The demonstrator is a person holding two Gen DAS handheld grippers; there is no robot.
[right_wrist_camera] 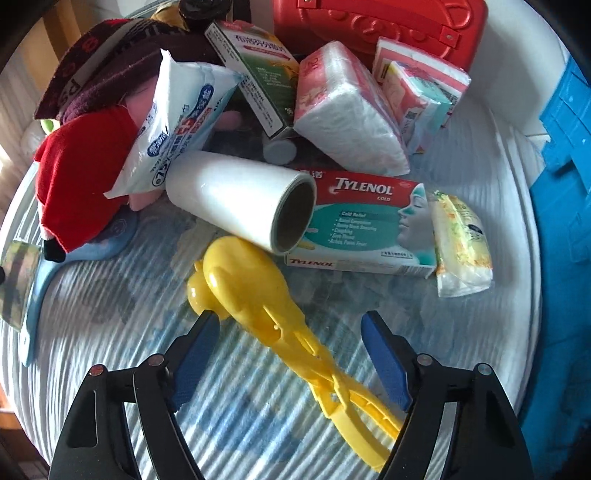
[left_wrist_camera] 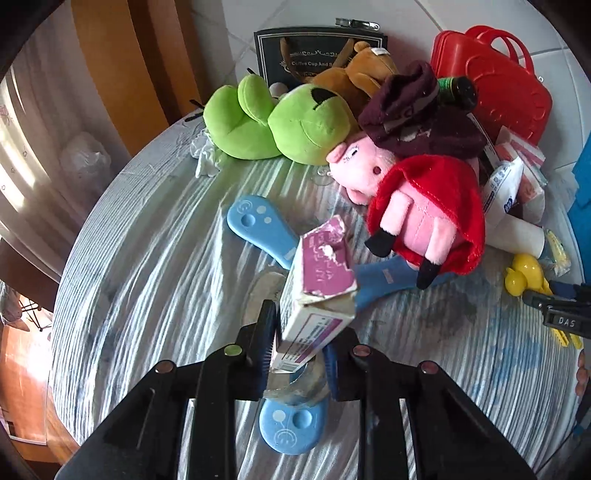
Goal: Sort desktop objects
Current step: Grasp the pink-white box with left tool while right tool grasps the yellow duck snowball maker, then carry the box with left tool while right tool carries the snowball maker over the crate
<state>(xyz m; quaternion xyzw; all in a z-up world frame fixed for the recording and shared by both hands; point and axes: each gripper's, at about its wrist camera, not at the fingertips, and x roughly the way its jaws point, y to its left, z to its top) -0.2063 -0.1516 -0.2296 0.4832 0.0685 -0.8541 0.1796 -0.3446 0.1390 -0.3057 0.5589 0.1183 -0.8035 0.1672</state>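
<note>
My left gripper (left_wrist_camera: pixel 301 345) is shut on the lower end of a torn purple and white carton (left_wrist_camera: pixel 321 273), which tilts up and away above a clear tape roll (left_wrist_camera: pixel 295 387) and a blue foam piece (left_wrist_camera: pixel 291 428). A pink pig plush in a red dress (left_wrist_camera: pixel 424 218) lies just beyond. In the right wrist view my right gripper (right_wrist_camera: pixel 291 339) stands open, pointing down, with yellow duck-shaped tongs (right_wrist_camera: pixel 255 288) lying slantwise between its blue pads (right_wrist_camera: pixel 384 354). The left pad is at the duck's head; the right pad is clear of it.
The round striped tablecloth (left_wrist_camera: pixel 147 258) holds green (left_wrist_camera: pixel 273 122) and brown (left_wrist_camera: pixel 354 74) plush toys, a maroon cloth (left_wrist_camera: pixel 413 110), a red case (right_wrist_camera: pixel 376 26), a white roll (right_wrist_camera: pixel 236 199), a Tylenol box (right_wrist_camera: pixel 369 221) and tissue packs (right_wrist_camera: pixel 343 122). A blue crate (right_wrist_camera: pixel 565 184) stands right.
</note>
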